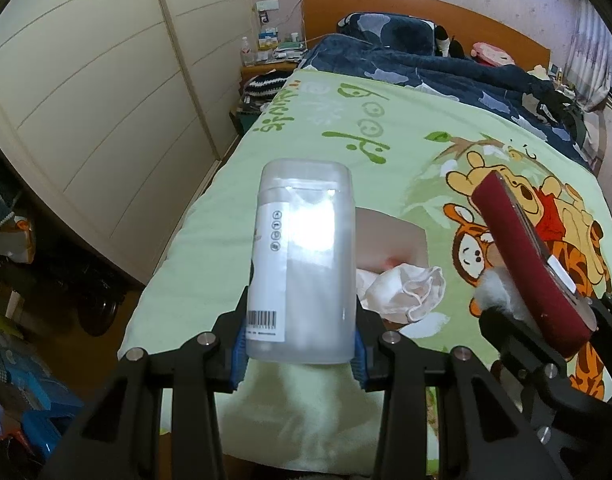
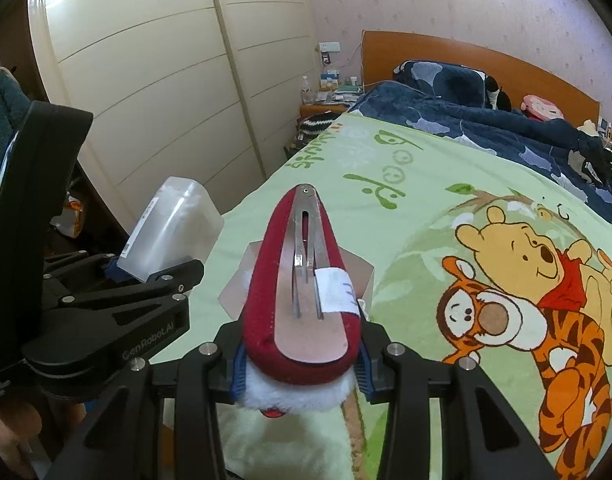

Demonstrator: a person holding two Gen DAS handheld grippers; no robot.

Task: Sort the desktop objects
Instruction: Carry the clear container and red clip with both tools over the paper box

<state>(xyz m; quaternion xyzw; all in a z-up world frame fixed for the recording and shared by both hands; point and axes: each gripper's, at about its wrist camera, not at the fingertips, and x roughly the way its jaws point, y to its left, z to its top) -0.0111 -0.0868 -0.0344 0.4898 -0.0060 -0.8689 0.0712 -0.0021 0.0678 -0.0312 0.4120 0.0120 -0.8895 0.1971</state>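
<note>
A translucent plastic box with a white label and barcode down its left side fills the centre of the left wrist view, its lower end clamped between the blue pads of the left hand-held gripper and its rounded top pointing up and away over the bed; in the right wrist view it shows at centre left. A red velvet hair clip with white fluff at its near end lies metal-clasp side up in the centre of the right wrist view, pinched by the right hand-held gripper, tip pointing away. In the left wrist view it stands at the right edge, tilted.
</note>
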